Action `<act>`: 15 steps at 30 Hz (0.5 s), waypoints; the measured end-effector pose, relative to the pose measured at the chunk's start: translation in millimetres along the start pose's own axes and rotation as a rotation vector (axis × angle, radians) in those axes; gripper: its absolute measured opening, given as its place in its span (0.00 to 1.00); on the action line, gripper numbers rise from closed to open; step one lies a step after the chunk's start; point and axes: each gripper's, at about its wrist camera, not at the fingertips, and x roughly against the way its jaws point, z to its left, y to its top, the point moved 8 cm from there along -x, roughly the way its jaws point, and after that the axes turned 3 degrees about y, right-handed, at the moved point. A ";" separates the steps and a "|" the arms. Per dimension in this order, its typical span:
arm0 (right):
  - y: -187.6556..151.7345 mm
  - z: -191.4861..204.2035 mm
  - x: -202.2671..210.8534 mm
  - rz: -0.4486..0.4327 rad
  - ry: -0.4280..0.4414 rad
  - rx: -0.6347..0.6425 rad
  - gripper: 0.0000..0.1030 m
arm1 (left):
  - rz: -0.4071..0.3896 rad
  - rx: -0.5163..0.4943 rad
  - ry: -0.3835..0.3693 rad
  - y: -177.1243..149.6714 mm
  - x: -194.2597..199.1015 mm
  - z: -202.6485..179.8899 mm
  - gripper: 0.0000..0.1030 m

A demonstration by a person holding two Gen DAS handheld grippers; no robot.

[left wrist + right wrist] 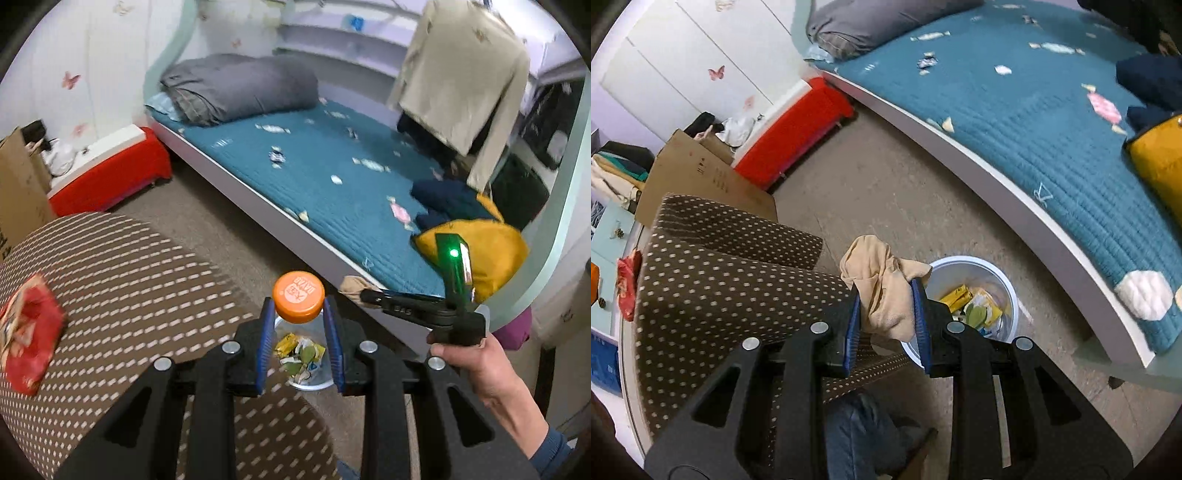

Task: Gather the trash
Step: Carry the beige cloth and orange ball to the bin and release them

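Note:
My left gripper (298,308) is shut on an orange bottle cap (298,297) and holds it right above the white trash bin (314,384), which holds yellow and green wrappers. My right gripper (886,295) is shut on a crumpled beige cloth (882,284), just left of the bin (975,269) and above its rim. In the left wrist view the right gripper (365,293) shows at the right, with the beige cloth (352,285) at its tip. A red snack wrapper (26,332) lies on the brown dotted tablecloth (122,280).
A bed with a teal quilt (314,166) runs behind the bin, with a grey pillow (240,88), a yellow cushion (495,254) and small wrappers (277,155) on it. A red box (110,170) and a cardboard box (701,173) stand by the wall.

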 end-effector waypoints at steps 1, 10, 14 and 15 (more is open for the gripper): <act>1.1 -5.4 -4.8 0.005 0.001 -0.012 0.26 | 0.012 -0.027 -0.002 3.0 -9.9 -9.6 0.25; 5.0 -35.2 -17.8 0.017 0.036 -0.134 0.67 | 0.209 -0.112 -0.041 1.2 -99.5 -50.0 0.25; 8.7 -49.0 -9.7 -0.011 0.036 -0.206 0.85 | 0.297 -0.127 -0.034 -2.1 -134.1 -53.0 0.34; 10.6 -52.2 -6.6 -0.025 0.034 -0.223 0.87 | 0.314 -0.114 -0.045 -0.7 -137.9 -54.6 0.57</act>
